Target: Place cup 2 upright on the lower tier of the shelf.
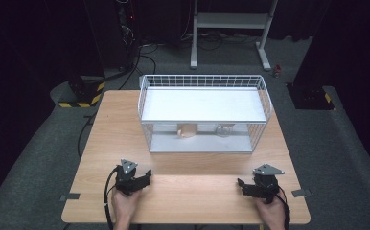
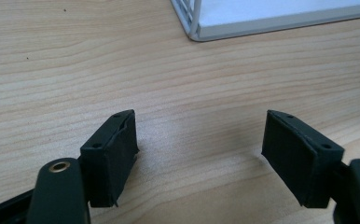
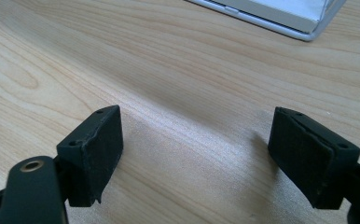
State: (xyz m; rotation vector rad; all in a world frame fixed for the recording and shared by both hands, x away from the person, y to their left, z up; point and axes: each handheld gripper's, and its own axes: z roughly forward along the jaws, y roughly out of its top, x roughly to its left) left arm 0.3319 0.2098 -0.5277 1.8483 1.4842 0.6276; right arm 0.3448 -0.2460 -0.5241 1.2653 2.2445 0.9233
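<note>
On the near edge of the wooden table (image 1: 125, 124), both grippers rest low with a hand behind each, well apart from one another and from the white wire rack (image 1: 203, 115) that stands toward the far side. The left gripper (image 1: 147, 176) has its jaws spread wide with nothing but bare wood grain between them, and the left gripper view shows a corner of the rack's base ahead and to its right. The right gripper (image 1: 241, 185) is likewise wide and empty-handed, the rack's other front corner lying ahead of it. Under the rack's upper shelf, on the lower tray, sit a small peach-coloured object (image 1: 187, 130) near the middle and a pale cup-like item (image 1: 225, 130) just to its right; what exactly they are is too small to tell. Judging by this, the work is at its starting pose, with the reach toward the rack not yet begun. The next move likely calls for one gripper to travel forward, go in level under the shelf through the open front, and centre its jaws on one object without snagging the wire sides.
</note>
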